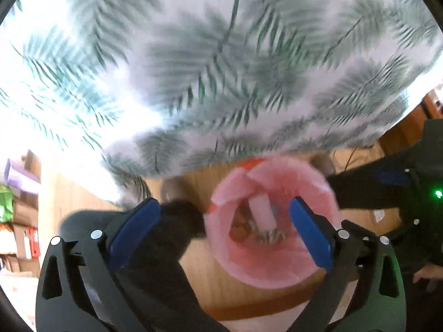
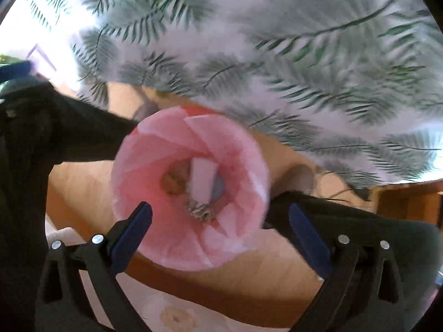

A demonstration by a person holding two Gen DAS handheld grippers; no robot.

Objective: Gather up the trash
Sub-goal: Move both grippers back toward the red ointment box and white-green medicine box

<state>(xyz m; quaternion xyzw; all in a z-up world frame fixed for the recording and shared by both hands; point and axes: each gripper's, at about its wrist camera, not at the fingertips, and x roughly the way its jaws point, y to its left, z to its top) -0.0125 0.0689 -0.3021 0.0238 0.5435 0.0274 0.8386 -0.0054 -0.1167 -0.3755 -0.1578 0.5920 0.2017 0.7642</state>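
Note:
A bin with a pink liner (image 1: pixel 277 268) (image 2: pixel 138 171) stands on the wooden floor beside a cloth-covered table. Inside it lie a white oblong piece (image 1: pixel 261 210) (image 2: pixel 203 179), brown scraps (image 1: pixel 239 231) (image 2: pixel 173 182) and a striped crumpled wrapper (image 1: pixel 270 235) (image 2: pixel 200 210). My left gripper (image 1: pixel 223 207) hangs over the bin, pointing down, its blue pads wide apart with nothing between them. My right gripper (image 2: pixel 220 207) also hovers above the bin mouth, open and empty. Both views are blurred.
A fern-print tablecloth (image 1: pixel 221 69) (image 2: pixel 304 55) drapes over the table just behind the bin. Wooden floor (image 1: pixel 210 285) (image 2: pixel 83 182) surrounds the bin. The other gripper's dark body shows at the right (image 1: pixel 387 182) and at the left (image 2: pixel 55 116). Boxes (image 1: pixel 22 207) stand far left.

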